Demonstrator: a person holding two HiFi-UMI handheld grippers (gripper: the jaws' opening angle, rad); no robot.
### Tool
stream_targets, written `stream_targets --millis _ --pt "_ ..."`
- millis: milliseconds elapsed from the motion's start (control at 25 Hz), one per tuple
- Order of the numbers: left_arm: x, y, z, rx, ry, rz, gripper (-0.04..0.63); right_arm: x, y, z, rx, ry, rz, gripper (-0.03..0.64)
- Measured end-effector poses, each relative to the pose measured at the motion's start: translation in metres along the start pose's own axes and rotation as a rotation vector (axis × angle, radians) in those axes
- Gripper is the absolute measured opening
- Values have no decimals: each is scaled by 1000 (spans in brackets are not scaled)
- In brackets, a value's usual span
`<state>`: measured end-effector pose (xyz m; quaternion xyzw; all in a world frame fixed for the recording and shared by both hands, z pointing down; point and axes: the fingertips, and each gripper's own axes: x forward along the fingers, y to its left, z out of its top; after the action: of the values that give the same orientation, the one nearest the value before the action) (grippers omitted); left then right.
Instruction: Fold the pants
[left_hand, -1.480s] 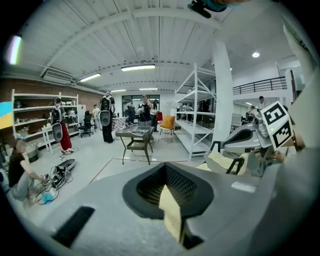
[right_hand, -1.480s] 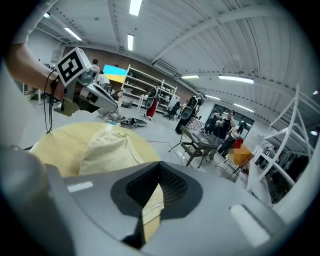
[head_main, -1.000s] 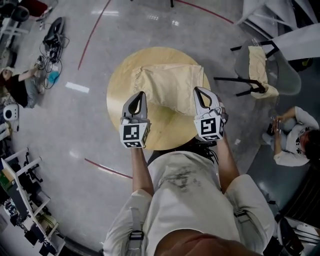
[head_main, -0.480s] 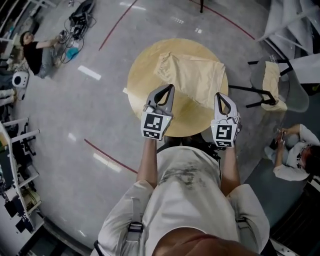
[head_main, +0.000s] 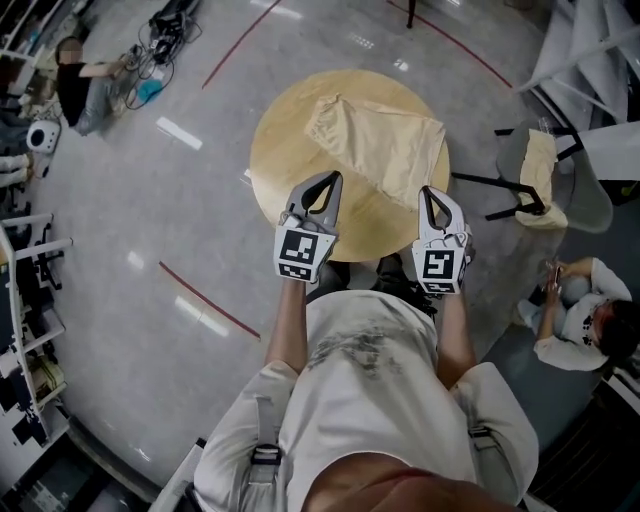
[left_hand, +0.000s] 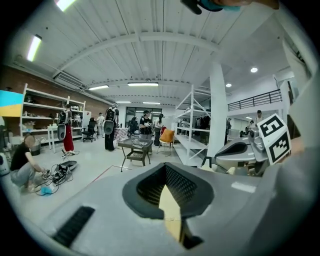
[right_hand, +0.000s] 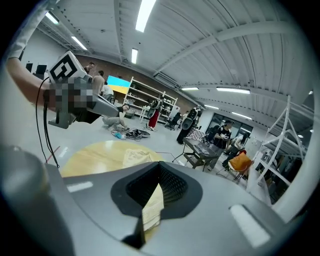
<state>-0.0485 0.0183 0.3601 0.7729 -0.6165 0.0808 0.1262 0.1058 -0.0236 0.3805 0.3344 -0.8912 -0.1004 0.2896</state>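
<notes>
Beige folded cloth pants (head_main: 385, 150) lying flat on round pale wooden worktop (head_main: 278, 145), left tongs (head_main: 334, 178) and right tongs (head_main: 428, 191) both pressed closed, gripping nothing, at its near edge.

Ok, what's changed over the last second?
The left gripper and right gripper drew back off the pants to the table's near edge. Nothing was taken hold of or let go. Both sets of jaws stay shut and empty, and the pants lie folded as before.

Pants (head_main: 385, 150) lie on the table (head_main: 283, 150), chair (head_main: 580, 205) to its right.
</notes>
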Motion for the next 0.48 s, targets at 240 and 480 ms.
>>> stream_targets --millis 240,480 --pt "24 -36 3 -13 4 113 8 0 -37 -31 -20 -44 121 8" --pt "26 -63 8 -37 3 224 8 0 -55 -33 -76 -99 242 8"
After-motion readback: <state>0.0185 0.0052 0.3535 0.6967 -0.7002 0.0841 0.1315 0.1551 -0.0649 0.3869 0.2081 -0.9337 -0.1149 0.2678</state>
